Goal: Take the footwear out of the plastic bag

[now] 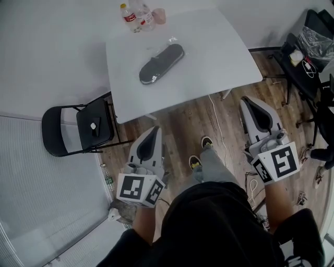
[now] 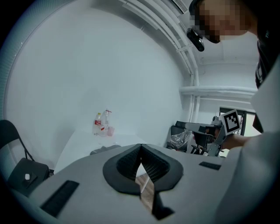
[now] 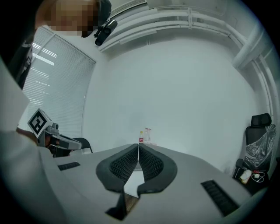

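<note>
A dark flat piece of footwear (image 1: 162, 63) lies inside a clear plastic bag on the white table (image 1: 209, 52). In the left gripper view only a dark sliver of the footwear (image 2: 104, 150) shows above the jaws. My left gripper (image 1: 155, 130) is held over the wooden floor, short of the table's near edge, shut and empty. My right gripper (image 1: 244, 101) hovers by the table's near right corner, also shut with nothing in it. The left gripper (image 2: 141, 145) and the right gripper (image 3: 138, 146) both point towards the table, jaws pressed together.
Several bottles (image 1: 136, 15) stand at the table's far edge. A black folding chair (image 1: 78, 128) is left of the table. A black chair with a plastic bag (image 1: 312, 40) stands at the right. A white cable (image 1: 219, 130) runs along the floor by the person's shoes (image 1: 201, 154).
</note>
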